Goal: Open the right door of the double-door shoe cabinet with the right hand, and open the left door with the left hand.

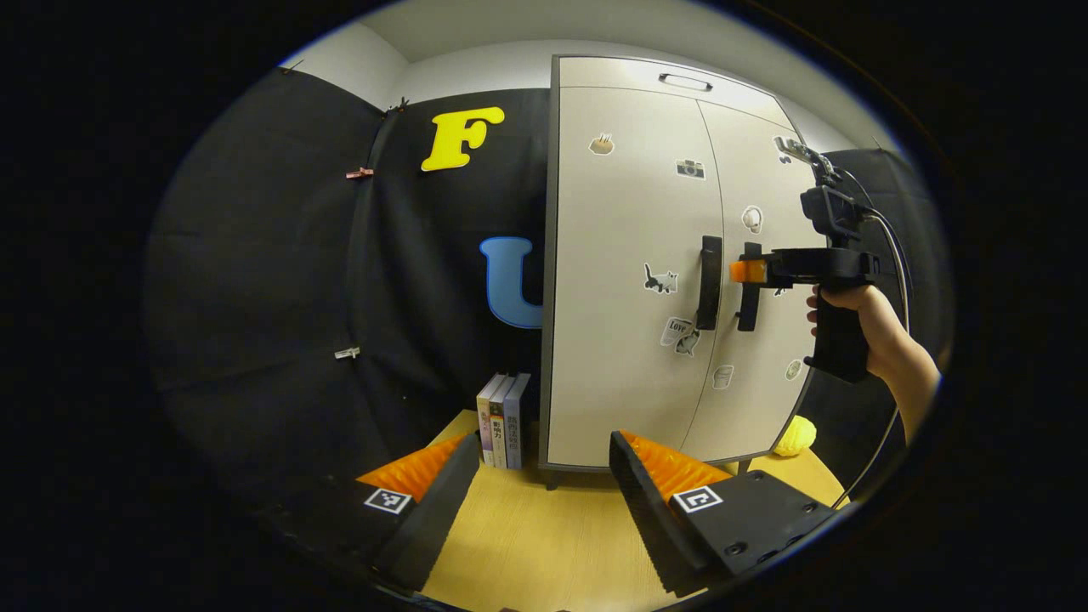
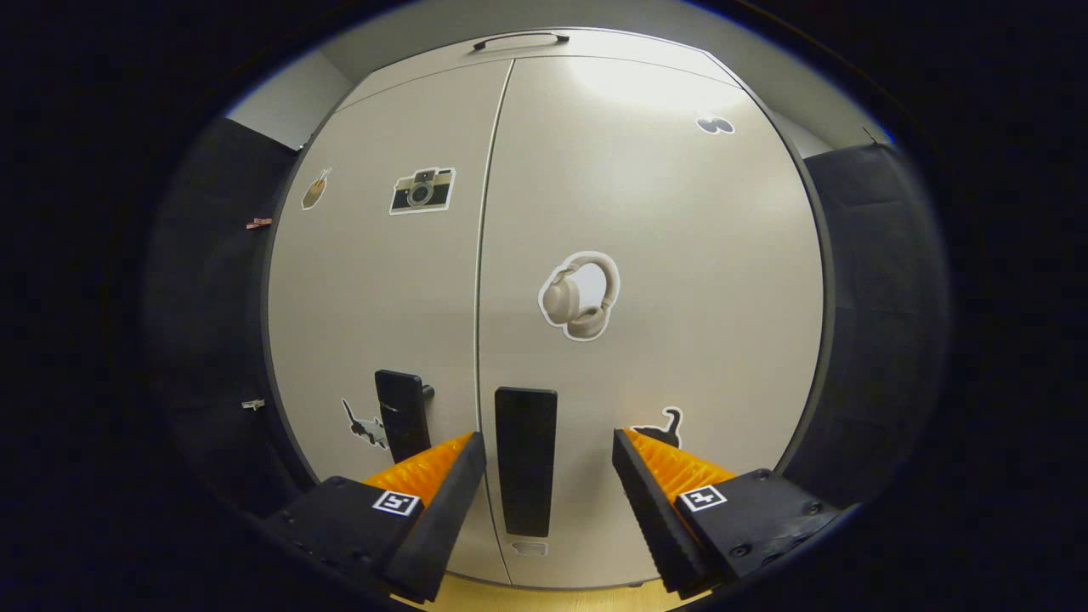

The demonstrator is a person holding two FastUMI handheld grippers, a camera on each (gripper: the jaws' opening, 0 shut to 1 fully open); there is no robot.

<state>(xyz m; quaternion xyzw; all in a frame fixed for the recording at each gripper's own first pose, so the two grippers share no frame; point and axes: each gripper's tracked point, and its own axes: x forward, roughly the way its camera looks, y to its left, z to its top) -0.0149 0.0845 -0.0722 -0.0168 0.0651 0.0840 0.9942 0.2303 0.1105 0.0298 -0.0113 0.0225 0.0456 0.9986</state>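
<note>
On cabinet (image 1: pixel 629 280), two closed doors, two handles (image 2: pixel 526 459)

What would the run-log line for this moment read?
phase: reach | right gripper: open, straddling black right door handle, not clamped | left gripper: open, back from white double-door shoe cabinet | doors: both closed

This was a staged recording booth: black cloth walls (image 1: pixel 280 280) clipped up behind a sticker-covered white double-door cabinet (image 1: pixel 629 280) on a yellow wooden counter (image 1: pixel 544 535).
</note>
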